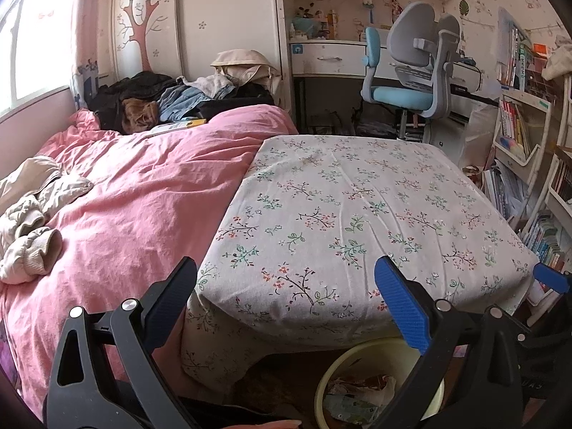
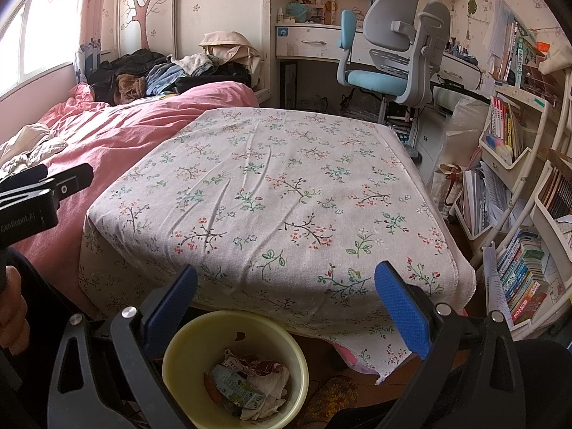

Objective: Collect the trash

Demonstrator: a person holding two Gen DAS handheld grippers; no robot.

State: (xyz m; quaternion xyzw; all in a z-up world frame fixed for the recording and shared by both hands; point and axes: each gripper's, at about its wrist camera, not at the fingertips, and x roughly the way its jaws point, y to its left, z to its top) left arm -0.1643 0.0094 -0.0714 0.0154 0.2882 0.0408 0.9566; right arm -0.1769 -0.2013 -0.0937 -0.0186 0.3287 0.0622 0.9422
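A pale yellow bin (image 2: 186,350) stands on the floor below the near edge of a table draped in a floral cloth (image 2: 279,186). Inside it lie crumpled wrappers and white tissue (image 2: 250,382). My right gripper (image 2: 286,300) hangs open just above the bin, nothing between its blue pads. In the left wrist view the same bin (image 1: 332,379) shows at the bottom, partly hidden by a finger. My left gripper (image 1: 286,296) is open and empty, over the table's near edge. The left gripper's body (image 2: 39,193) shows at the left edge of the right wrist view.
A bed with a pink duvet (image 1: 136,186) and piled clothes (image 1: 171,100) lies left of the table. A blue-grey desk chair (image 2: 389,53) and desk stand behind. Bookshelves (image 2: 518,186) crowd the right side. A patterned slipper (image 2: 332,397) lies on the floor beside the bin.
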